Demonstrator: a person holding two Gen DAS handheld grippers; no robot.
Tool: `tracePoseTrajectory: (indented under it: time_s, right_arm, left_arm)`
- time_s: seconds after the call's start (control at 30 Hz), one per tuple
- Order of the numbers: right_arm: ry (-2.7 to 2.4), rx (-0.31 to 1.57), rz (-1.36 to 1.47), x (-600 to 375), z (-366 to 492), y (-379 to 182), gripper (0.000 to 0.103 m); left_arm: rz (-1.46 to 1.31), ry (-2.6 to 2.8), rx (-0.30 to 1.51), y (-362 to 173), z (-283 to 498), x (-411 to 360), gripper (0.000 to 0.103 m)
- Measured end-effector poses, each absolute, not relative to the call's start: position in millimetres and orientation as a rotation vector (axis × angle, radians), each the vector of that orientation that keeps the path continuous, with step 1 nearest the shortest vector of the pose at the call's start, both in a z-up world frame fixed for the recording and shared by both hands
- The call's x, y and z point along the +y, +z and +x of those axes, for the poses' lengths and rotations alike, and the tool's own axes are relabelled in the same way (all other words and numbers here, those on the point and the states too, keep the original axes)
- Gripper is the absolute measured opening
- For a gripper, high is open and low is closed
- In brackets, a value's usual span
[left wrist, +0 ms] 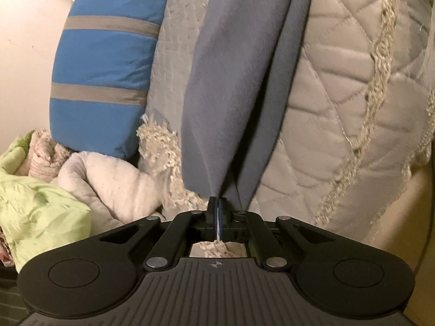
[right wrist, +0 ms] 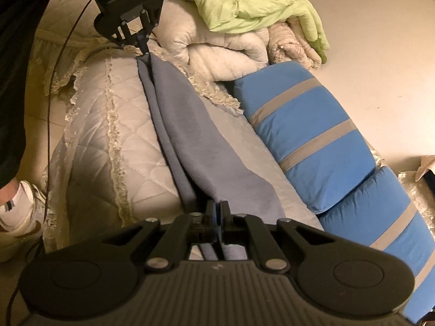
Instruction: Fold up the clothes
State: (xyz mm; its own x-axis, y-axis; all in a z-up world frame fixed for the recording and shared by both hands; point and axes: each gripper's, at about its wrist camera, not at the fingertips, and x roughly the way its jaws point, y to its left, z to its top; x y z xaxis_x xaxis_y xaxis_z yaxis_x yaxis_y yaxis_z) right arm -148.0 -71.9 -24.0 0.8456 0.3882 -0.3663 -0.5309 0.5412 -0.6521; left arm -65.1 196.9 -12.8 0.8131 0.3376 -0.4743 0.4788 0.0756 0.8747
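A long grey-blue fabric garment [right wrist: 190, 135] stretches taut over the quilted beige bedspread [right wrist: 108, 135] of a bed. The right gripper [right wrist: 217, 212] pinches one end at 6 o'clock, and the left gripper [right wrist: 144, 46] pinches the other end at 11 o'clock. At 3 o'clock lies a blue pillow with grey stripes [right wrist: 312, 130]; a crumpled light-green cloth [right wrist: 244, 2] sits at 12 o'clock.

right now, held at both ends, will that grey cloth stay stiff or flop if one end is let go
Probably flop: the grey cloth sags into soft folds between the left tongs and right tongs. It looks thin and light. It may cling rather than slide on the quilted bedspread.
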Motion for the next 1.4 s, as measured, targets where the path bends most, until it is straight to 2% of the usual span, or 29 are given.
tracePoseTrajectory:
  time_s: [0.2, 0.33, 0.4, 0.43, 0.47, 0.5, 0.57, 0.63, 0.73, 1.03, 1.4]
  right_arm:
    - [0.571, 0.218, -0.857, -73, -150, -26, 0.004]
    - [0.591, 0.234, -0.87, -75, -154, -28, 0.006]
    - [0.611, 0.241, -0.839, -76, -156, -24, 0.017]
    - [0.622, 0.245, -0.82, -77, -157, -22, 0.025]
    - [0.63, 0.247, -0.792, -79, -157, -19, 0.031]
    - [0.63, 0.251, -0.749, -81, -157, -14, 0.036]
    - [0.614, 0.255, -0.656, -87, -154, -4, 0.063]
    - [0.579, 0.257, -0.56, -95, -148, 7, 0.081]
    - [0.504, 0.27, -0.478, -108, -140, 17, 0.086]
    - [0.333, 0.349, -0.396, -139, -120, 19, 0.1]
    - [0.102, 0.469, -0.213, -204, -92, 8, 0.103]
  left_arm:
    - [1.517, -0.107, 0.684, -11, -67, 201, 0.001]
    - [1.48, -0.019, 0.606, 3, -67, 200, 0.005]
    - [1.407, 0.012, 0.574, 16, -66, 198, 0.01]
    - [1.367, 0.025, 0.556, 23, -66, 197, 0.023]
    - [1.32, 0.027, 0.531, 30, -68, 194, 0.04]
    - [1.274, 0.028, 0.506, 37, -69, 191, 0.046]
    - [1.18, 0.002, 0.447, 52, -73, 180, 0.057]
    - [1.099, -0.04, 0.398, 66, -72, 165, 0.065]
    - [0.989, -0.113, 0.34, 86, -67, 136, 0.076]
    - [0.803, -0.39, 0.372, 102, -11, 19, 0.078]
    - [0.697, -0.635, 0.486, 66, 42, -79, 0.078]
